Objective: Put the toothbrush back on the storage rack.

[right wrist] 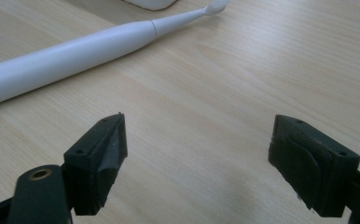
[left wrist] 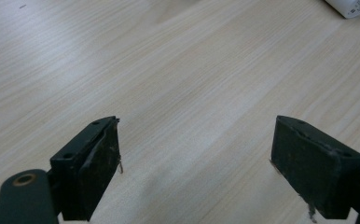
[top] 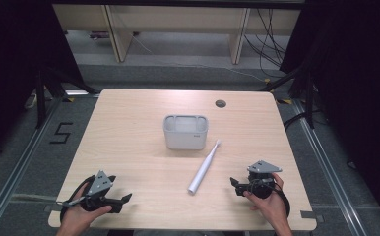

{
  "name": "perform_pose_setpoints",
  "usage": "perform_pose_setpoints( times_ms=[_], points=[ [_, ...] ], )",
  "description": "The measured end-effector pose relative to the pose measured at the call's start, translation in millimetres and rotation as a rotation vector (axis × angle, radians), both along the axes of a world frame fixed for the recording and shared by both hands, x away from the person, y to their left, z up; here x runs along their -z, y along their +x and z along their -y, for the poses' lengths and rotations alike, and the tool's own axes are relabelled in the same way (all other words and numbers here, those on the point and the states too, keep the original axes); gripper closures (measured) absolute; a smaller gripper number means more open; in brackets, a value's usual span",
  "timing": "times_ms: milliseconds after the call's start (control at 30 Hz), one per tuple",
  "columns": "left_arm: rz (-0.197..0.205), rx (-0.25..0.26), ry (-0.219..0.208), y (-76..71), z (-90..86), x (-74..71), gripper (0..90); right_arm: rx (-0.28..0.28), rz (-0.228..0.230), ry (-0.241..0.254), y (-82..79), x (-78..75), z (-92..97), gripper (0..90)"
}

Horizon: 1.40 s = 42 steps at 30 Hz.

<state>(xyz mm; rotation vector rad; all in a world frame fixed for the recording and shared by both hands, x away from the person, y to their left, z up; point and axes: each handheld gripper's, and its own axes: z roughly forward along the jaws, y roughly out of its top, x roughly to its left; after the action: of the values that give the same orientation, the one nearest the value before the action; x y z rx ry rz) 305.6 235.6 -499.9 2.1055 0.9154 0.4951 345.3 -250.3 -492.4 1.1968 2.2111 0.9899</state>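
Note:
A white electric toothbrush [top: 204,167] lies flat on the wooden table [top: 129,128], its brush head pointing toward a grey open-topped holder [top: 185,131] at the table's middle. In the right gripper view the toothbrush [right wrist: 75,51] lies ahead and to the left of the jaws. My right gripper [top: 236,184] rests near the front right edge, open, with bare wood between its jaws [right wrist: 197,158]. Near the front left edge my left gripper [top: 125,198] is open too, over bare wood [left wrist: 194,163]. The toothbrush's butt end [left wrist: 350,7] peeks in at the top right of the left gripper view.
A round cable hole [top: 220,103] sits near the table's far right. Beyond the table stand wooden furniture legs [top: 119,34] and loose cables [top: 269,39] on the floor. A "5" mark [top: 61,132] is on the floor at left.

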Motion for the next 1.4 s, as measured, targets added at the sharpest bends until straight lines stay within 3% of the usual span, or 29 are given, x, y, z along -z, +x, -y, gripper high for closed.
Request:
perform_pose_setpoints(
  times_ms=[200, 333, 367, 433, 500, 567, 600, 667, 700, 767, 800, 867, 1033, 1067, 1300, 1333, 1367, 1400],
  points=[
    [-0.005, 0.003, 0.007, -0.1, -0.3, -0.5, 15.1, 0.006, -0.019, 0.011, -1.0, -1.4, -3.0, 19.6],
    [0.003, 0.001, -0.001, -0.1, 0.0, 0.3, 15.1, -0.009, 0.001, 0.003, 0.4, -0.4, -4.1, 20.4],
    [-0.003, -0.001, 0.005, -0.3, -0.2, -0.3, 15.1, 0.010, -0.018, 0.021, -1.1, -0.9, -6.1, 20.4],
    [-0.004, 0.011, 0.016, -0.1, -1.7, -0.8, 15.1, -0.014, 0.004, -0.003, 1.0, -1.6, -4.4, 21.5],
    [-0.003, 0.011, 0.016, -0.2, -1.7, -0.9, 15.1, -0.002, -0.009, 0.013, 0.3, -2.7, -6.3, 22.3],
    [-0.001, 0.012, 0.009, -0.1, -1.3, -0.1, 15.1, -0.025, 0.012, 0.002, 2.2, -2.2, -6.0, 23.0],
    [0.000, -0.001, 0.001, -0.4, -0.3, 0.3, 15.1, -0.016, -0.021, 0.027, 1.2, -3.0, -7.7, 23.7],
    [0.000, -0.001, -0.001, -0.5, -0.1, 0.5, 15.1, -0.019, 0.005, 0.013, 1.2, -3.7, -9.2, 25.6],
    [-0.005, 0.010, 0.019, -0.3, -1.5, -0.5, 15.1, -0.018, -0.002, 0.018, 0.9, -5.2, -10.0, 26.6],
    [-0.007, 0.007, 0.019, -0.4, -1.4, -0.7, 15.1, -0.020, 0.008, 0.021, 1.0, -6.8, -11.8, 29.2],
    [-0.001, 0.000, -0.003, -0.5, -0.1, 0.5, 15.1, -0.042, 0.016, 0.020, 2.3, -6.9, -12.2, 30.9],
    [-0.009, -0.002, 0.006, -0.7, -0.3, -0.1, 15.1, -0.037, -0.004, 0.046, 0.7, -8.5, -14.8, 35.6],
    [-0.009, -0.003, 0.006, -0.7, -0.3, 0.0, 15.1, -0.066, 0.016, 0.058, 1.6, -13.7, -19.5, 46.6],
    [-0.009, -0.003, 0.006, -0.8, -0.3, 0.0, 15.1, -0.065, -0.004, 0.078, 0.7, -14.6, -21.9, 47.8],
    [-0.009, 0.005, 0.028, 0.0, -1.7, -0.1, 15.1, -0.148, 0.006, 0.075, 2.7, -16.0, -30.2, 60.6],
    [-0.010, -0.002, 0.005, -0.9, -0.1, 0.2, 15.1, -0.149, -0.013, 0.098, 2.1, -16.1, -32.7, 63.1],
    [-0.009, 0.006, 0.021, -0.3, -1.4, 0.0, 15.1, -0.144, -0.023, 0.106, 0.7, -16.9, -35.2, 64.9],
    [-0.009, 0.005, 0.016, 0.2, -1.3, 0.6, 15.1, -0.162, -0.001, 0.099, 2.5, -16.6, -36.4, 66.6]
  ],
)
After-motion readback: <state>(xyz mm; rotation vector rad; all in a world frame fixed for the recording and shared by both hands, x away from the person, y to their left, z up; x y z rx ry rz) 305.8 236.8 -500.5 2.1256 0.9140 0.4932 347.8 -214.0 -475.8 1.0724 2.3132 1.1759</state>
